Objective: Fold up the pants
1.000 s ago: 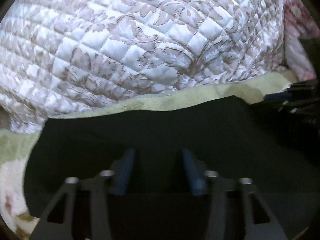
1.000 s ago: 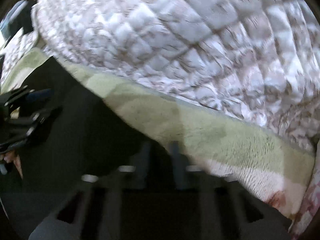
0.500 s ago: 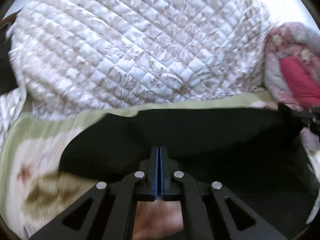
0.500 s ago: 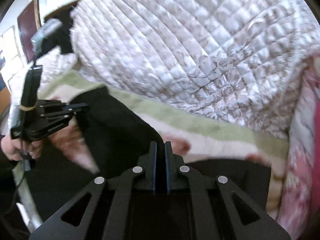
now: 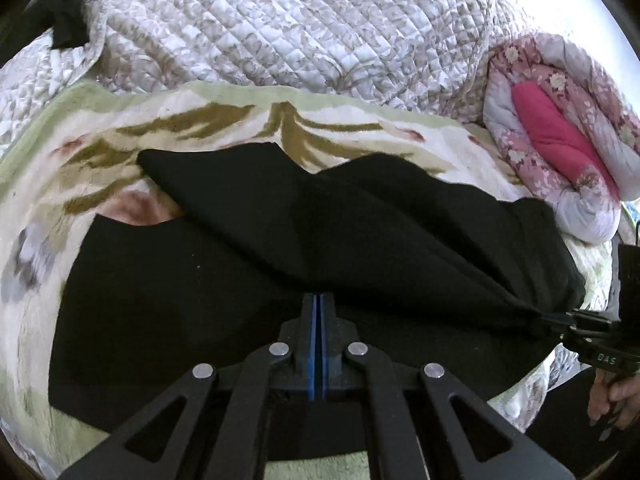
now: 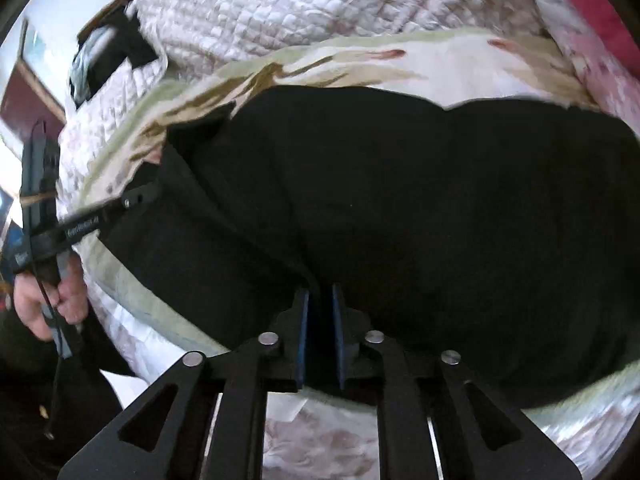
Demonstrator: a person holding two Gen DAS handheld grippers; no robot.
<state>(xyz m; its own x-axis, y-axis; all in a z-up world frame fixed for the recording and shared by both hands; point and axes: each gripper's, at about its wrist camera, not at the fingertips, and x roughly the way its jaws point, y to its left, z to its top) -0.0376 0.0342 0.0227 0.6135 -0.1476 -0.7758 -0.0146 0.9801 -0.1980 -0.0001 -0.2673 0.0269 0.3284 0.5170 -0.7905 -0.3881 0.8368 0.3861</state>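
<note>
Since 1 s ago both grippers clamped & lifted the black pants [image 5: 360, 240] off the blanket [image 5: 200, 128]; cloth soft, limp, sags between grips, best held at hem/edge; left gripper [image 5: 319, 304] fully closed on fabric; right gripper [image 6: 319, 300] nearly closed, pinching a thick fold.

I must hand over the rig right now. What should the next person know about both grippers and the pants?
Left gripper: jaws shut on the black pants.
Right gripper: jaws nearly shut, pinching another edge of the pants.
Pants: on the floral blanket, one part lifted over the flat part.
Done: both edges gripped, fold started.
Left: lay the lifted part down, release, probably fold again.
</note>
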